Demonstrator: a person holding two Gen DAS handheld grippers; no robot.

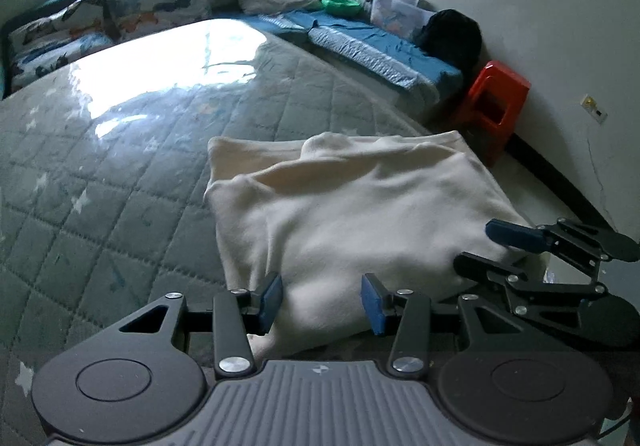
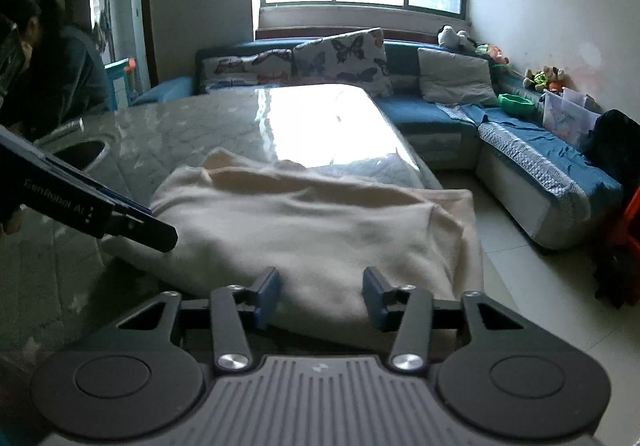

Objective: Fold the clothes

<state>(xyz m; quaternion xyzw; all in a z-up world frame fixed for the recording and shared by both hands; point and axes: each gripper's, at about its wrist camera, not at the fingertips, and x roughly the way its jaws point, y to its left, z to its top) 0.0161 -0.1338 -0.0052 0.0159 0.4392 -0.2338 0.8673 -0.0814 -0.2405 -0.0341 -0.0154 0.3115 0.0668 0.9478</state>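
A cream garment [image 1: 344, 214] lies folded into a rough rectangle on the quilted grey-green table cover [image 1: 120, 182]. My left gripper [image 1: 322, 302] is open at its near edge, blue pads either side of the cloth, holding nothing. The right gripper [image 1: 492, 250] shows at the garment's near right corner. In the right wrist view the garment [image 2: 304, 230] fills the middle. My right gripper [image 2: 322, 300] is open at its near edge. The left gripper's body [image 2: 100, 214] reaches in from the left at the garment's left edge.
A blue sofa [image 2: 520, 150] with butterfly cushions [image 2: 340, 54] wraps the far side and right. A red stool [image 1: 496, 102] and a black bag [image 1: 452, 34] stand by the wall. A person [image 2: 52, 62] leans at far left. The table's right edge [image 2: 420, 162] drops to tiled floor.
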